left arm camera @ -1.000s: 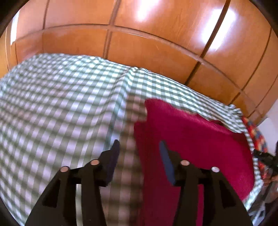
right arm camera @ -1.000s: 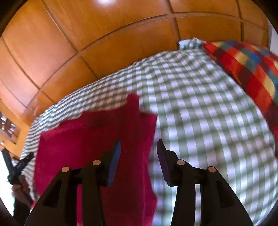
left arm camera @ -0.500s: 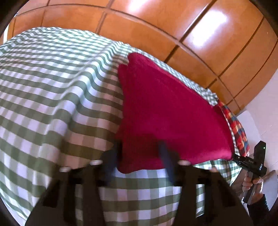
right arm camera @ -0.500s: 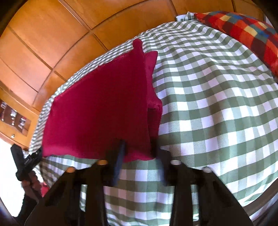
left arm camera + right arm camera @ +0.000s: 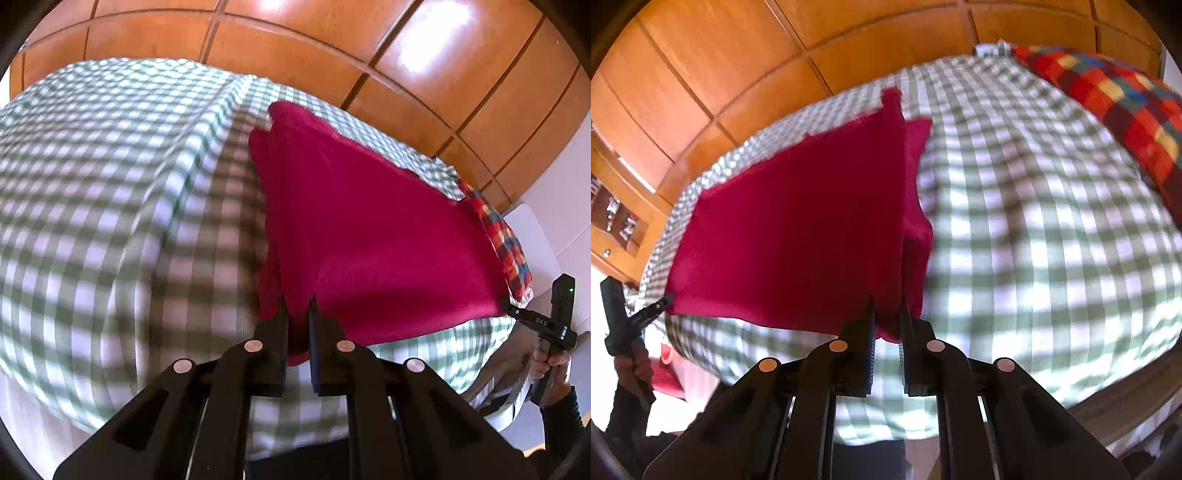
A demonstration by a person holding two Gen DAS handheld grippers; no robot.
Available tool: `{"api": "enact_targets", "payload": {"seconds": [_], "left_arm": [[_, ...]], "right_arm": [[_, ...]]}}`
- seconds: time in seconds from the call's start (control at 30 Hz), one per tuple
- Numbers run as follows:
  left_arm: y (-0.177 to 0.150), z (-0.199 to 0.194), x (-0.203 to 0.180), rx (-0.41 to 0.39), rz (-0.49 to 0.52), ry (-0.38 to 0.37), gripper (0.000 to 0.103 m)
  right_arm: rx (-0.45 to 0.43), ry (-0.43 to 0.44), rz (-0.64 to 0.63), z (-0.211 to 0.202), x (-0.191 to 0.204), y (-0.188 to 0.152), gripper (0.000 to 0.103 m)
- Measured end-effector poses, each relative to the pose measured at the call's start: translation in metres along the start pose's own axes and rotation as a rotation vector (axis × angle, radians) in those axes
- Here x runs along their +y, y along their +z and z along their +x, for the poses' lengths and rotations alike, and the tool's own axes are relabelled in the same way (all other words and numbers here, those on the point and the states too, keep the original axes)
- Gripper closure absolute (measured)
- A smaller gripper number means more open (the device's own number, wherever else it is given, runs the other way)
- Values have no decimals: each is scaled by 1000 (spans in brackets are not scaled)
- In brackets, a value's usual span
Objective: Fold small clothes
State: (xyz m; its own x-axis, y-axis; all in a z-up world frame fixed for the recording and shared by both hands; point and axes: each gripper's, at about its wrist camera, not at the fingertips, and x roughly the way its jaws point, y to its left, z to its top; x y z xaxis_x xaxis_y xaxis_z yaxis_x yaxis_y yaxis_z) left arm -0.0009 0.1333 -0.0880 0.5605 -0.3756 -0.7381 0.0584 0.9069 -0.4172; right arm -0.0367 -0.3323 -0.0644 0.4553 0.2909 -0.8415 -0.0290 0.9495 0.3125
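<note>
- The left gripper is clenched on the near left corner of a crimson garment, its jaws nearly together with cloth pinched between them.
- The right gripper likewise grips the near right corner of the garment, jaws pressed on the fabric.
- The garment lies spread over a green-and-white checked bedsheet, its near edge taut between the two grippers.
- A multicoloured checked pillow rests at far right; wooden panelling runs behind.
</note>
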Motion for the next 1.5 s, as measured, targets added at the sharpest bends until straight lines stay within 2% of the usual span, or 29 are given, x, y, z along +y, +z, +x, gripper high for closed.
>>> {"api": "enact_targets", "payload": {"seconds": [0.07, 0.1, 0.13, 0.17, 0.2, 0.23, 0.4, 0.47, 0.6, 0.7, 0.8, 0.97, 1.03, 1.5], "left_arm": [[-3, -3, 0, -4, -12, 8, 90], [-4, -7, 1, -12, -20, 16, 83], [-2, -11, 3, -31, -36, 30, 78], [1, -15, 5, -48, -45, 36, 76], [5, -19, 6, -68, -49, 37, 75], [13, -24, 5, -99, -44, 49, 75], [50, -22, -17, -177, 10, 85, 75], [67, -12, -33, -184, 46, 105, 73], [91, 12, -61, -175, 89, 162, 68], [99, 25, -84, -180, 158, 223, 65], [100, 30, -95, -184, 203, 246, 63], [97, 40, -97, -165, 231, 269, 62], [95, 40, -97, -175, 237, 286, 49], [106, 39, -74, -189, 221, 347, 46]], "right_arm": [[7, 3, 3, 1, 0, -3, 93], [8, 13, 7, 0, 0, -1, 93], [7, 9, 7, -1, -1, 1, 89], [-3, -22, 7, -4, -1, 5, 81], [-16, -47, 10, -7, -1, 8, 58], [-38, -69, 13, -10, -1, 12, 44], [-166, -83, -31, -19, 20, 43, 44], [-173, -70, -55, -10, 35, 58, 44], [-149, -153, -128, 25, 70, 90, 44], [-147, -144, -118, 39, 78, 106, 44], [-149, -173, -115, 50, 77, 117, 44], [-137, -200, -99, 66, 68, 126, 44], [-137, -204, -88, 69, 65, 128, 44], [-148, -198, -86, 82, 60, 123, 35]]}}
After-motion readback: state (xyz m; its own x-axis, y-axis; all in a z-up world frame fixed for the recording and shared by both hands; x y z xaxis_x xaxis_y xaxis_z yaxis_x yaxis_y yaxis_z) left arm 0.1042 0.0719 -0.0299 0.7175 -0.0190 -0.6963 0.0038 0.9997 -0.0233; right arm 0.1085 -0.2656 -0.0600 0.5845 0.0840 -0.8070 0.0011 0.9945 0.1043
